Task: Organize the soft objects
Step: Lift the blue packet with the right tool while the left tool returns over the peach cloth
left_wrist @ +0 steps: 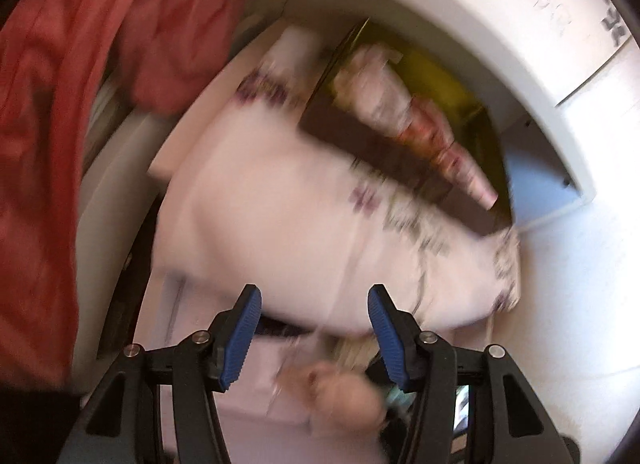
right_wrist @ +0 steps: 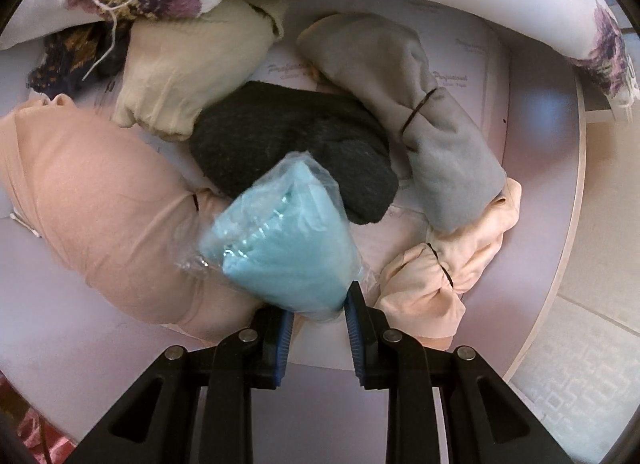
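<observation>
The right tool (right_wrist: 316, 304) pinches a plastic-wrapped light-blue cloth bundle (right_wrist: 280, 236) above crowded rolled garments; only the left wrist view shows the left tool (left_wrist: 314, 328) spread, empty, over a blurred white embroidered cloth (left_wrist: 280, 224).

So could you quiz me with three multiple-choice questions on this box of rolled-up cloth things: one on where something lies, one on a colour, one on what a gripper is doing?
1. Where does the dark grey bundle lie?
A. In the middle, among the other rolls
B. Out on the tiled floor
C. On top of the embroidered cloth

2. What colour is the plastic-wrapped bundle?
A. Red
B. Light blue
C. Yellow

3. What is the right gripper doing?
A. Standing wide open, empty
B. Out of view
C. Clamped on the plastic-wrapped bundle

Answers: 1 A, cream, grey and peach rolls lie around it. 2 B, blue cloth shows through clear film. 3 C, both pads squeeze its near end.
</observation>
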Demonstrator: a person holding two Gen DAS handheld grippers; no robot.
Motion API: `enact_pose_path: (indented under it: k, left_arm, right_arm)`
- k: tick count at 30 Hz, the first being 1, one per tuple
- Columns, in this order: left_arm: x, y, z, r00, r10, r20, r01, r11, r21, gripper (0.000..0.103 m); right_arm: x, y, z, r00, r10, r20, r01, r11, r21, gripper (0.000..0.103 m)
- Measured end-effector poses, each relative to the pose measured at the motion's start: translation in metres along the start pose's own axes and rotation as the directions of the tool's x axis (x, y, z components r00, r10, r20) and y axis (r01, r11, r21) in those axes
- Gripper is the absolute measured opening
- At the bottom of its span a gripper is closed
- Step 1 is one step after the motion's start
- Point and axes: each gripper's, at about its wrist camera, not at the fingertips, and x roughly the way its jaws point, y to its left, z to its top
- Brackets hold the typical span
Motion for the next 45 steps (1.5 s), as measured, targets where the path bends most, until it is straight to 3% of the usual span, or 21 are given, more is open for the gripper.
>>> enact_pose_path:
  k: [5, 12, 14, 23, 28, 29, 32, 39, 45]
  left_arm:
    - [0.022, 0.023, -0.039, 0.992, 0.027, -0.126, -0.034, 0.998, -0.054, 0.055]
    - [0.052, 0.035, -0.07, 0.971, 0.091, -0.222, -0.092, 0.996, 0.006, 0.055]
    - [0.058, 0.035, -0.075, 0.965, 0.087, -0.249, -0.085, 0.996, 0.018, 0.055]
    - [0.076, 0.026, -0.09, 0.939, 0.073, -0.337, -0.048, 0.995, 0.083, 0.055]
    - [0.084, 0.016, -0.093, 0.93, 0.091, -0.356, -0.048, 0.991, 0.129, 0.055]
    - [0.085, 0.015, -0.092, 0.929, 0.086, -0.36, -0.042, 0.991, 0.129, 0.055]
    - [0.091, 0.011, -0.095, 0.925, 0.09, -0.37, -0.035, 0.988, 0.152, 0.056]
    - [0.103, -0.003, -0.105, 0.918, 0.09, -0.386, -0.01, 0.979, 0.204, 0.056]
    - [0.103, -0.01, -0.109, 0.916, 0.09, -0.391, 0.004, 0.972, 0.235, 0.056]
  right_arm:
    - [-0.002, -0.009, 0.0, 1.0, 0.014, 0.002, -0.015, 1.0, 0.019, 0.025]
    - [-0.007, -0.029, 0.0, 0.998, 0.064, 0.004, -0.064, 0.995, 0.075, 0.023]
    - [-0.01, -0.038, 0.0, 0.994, 0.108, 0.008, -0.108, 0.988, 0.113, 0.022]
    - [-0.02, -0.077, 0.0, 0.985, 0.17, 0.03, -0.173, 0.961, 0.215, 0.022]
    - [-0.03, -0.099, -0.002, 0.979, 0.195, 0.057, -0.203, 0.945, 0.256, 0.022]
    - [-0.034, -0.101, -0.002, 0.99, 0.111, 0.093, -0.127, 0.973, 0.191, 0.022]
    - [-0.047, -0.105, -0.008, 0.986, 0.109, 0.124, -0.131, 0.973, 0.189, 0.022]
    - [-0.08, -0.117, -0.021, 0.974, 0.111, 0.2, -0.15, 0.97, 0.191, 0.022]
    - [-0.112, -0.135, -0.027, 0.95, 0.139, 0.278, -0.196, 0.963, 0.186, 0.022]
